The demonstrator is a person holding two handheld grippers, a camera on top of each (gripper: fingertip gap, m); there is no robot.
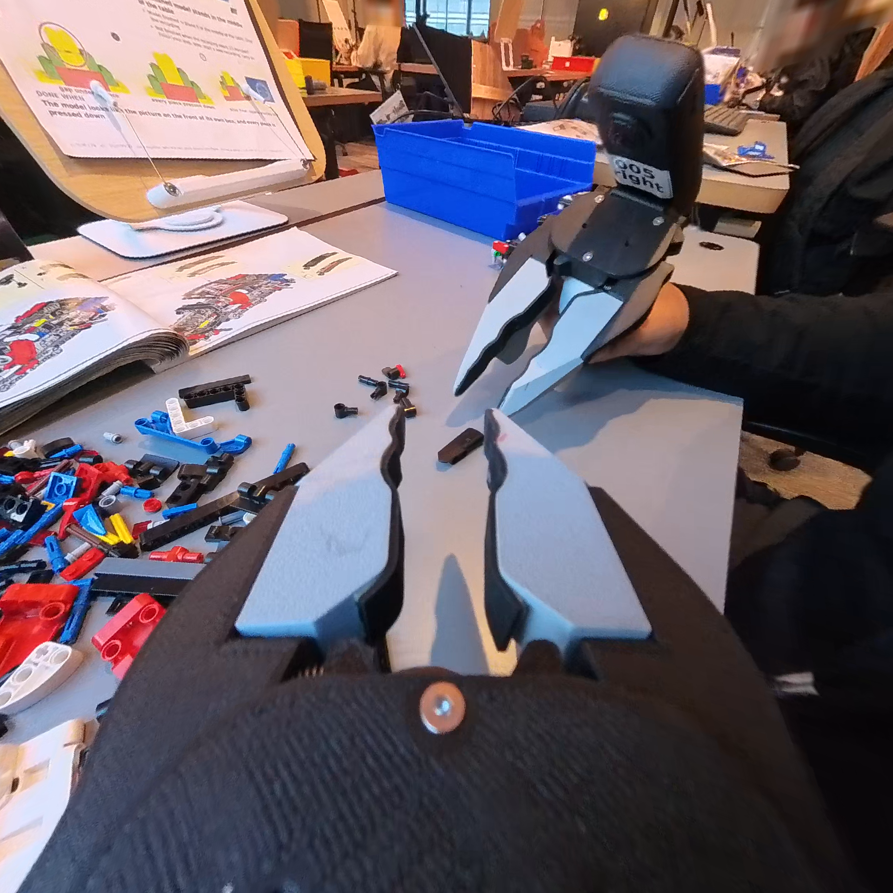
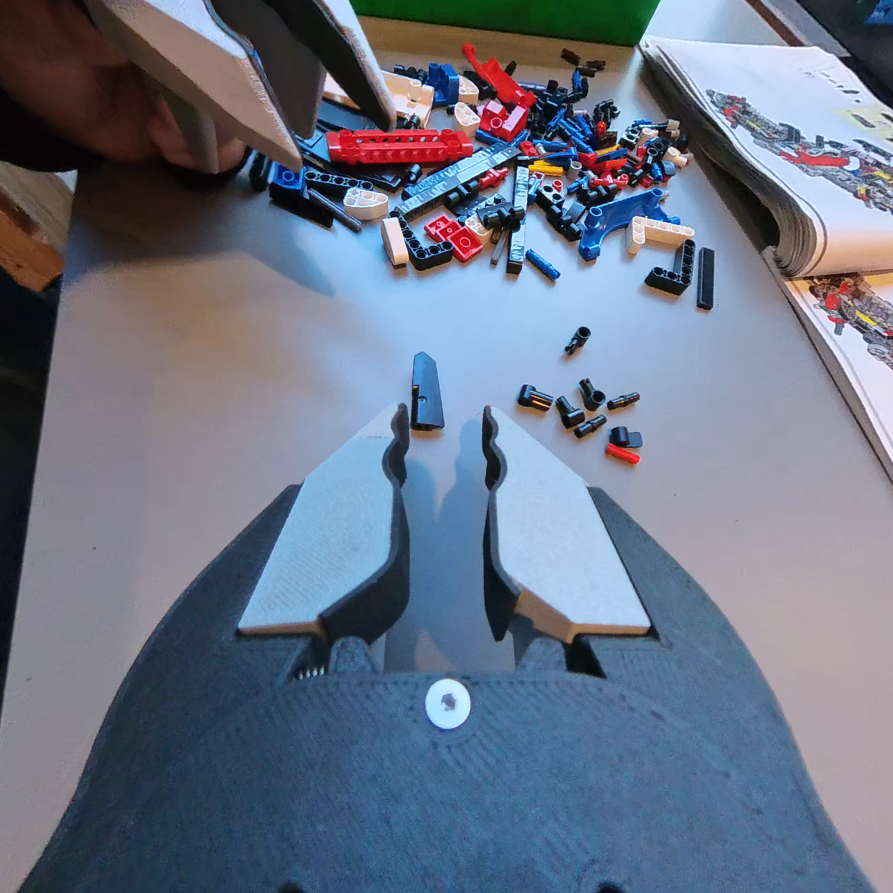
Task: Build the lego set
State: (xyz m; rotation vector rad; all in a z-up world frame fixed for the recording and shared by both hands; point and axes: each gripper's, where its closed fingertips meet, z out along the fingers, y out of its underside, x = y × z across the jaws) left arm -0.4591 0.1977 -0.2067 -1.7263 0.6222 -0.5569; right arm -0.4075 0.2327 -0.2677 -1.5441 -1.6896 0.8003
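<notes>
A small flat black piece [image 1: 460, 445] lies alone on the grey table [image 1: 628, 483], just beyond my left gripper [image 1: 444, 415], which is open and empty. In the right wrist view the same black piece [image 2: 426, 392] lies just ahead of my right gripper [image 2: 444, 410], also open and empty. The right gripper [image 1: 481, 391] shows in the left wrist view, hovering above the table. The left gripper [image 2: 338, 145] shows at the top left of the right wrist view, over the pile of loose red, blue, black and white pieces [image 2: 507, 159]. A few small black connectors [image 2: 580, 410] lie to the right.
An open instruction booklet [image 1: 145, 309] lies at the table's left, with a sheet on a wooden stand [image 1: 145, 96] behind it. A blue bin [image 1: 483, 174] stands at the back. The loose pile [image 1: 72, 531] spreads at the left. A green box [image 2: 502, 19] stands beyond the pile. About 9 cm separates my left fingertips from my right.
</notes>
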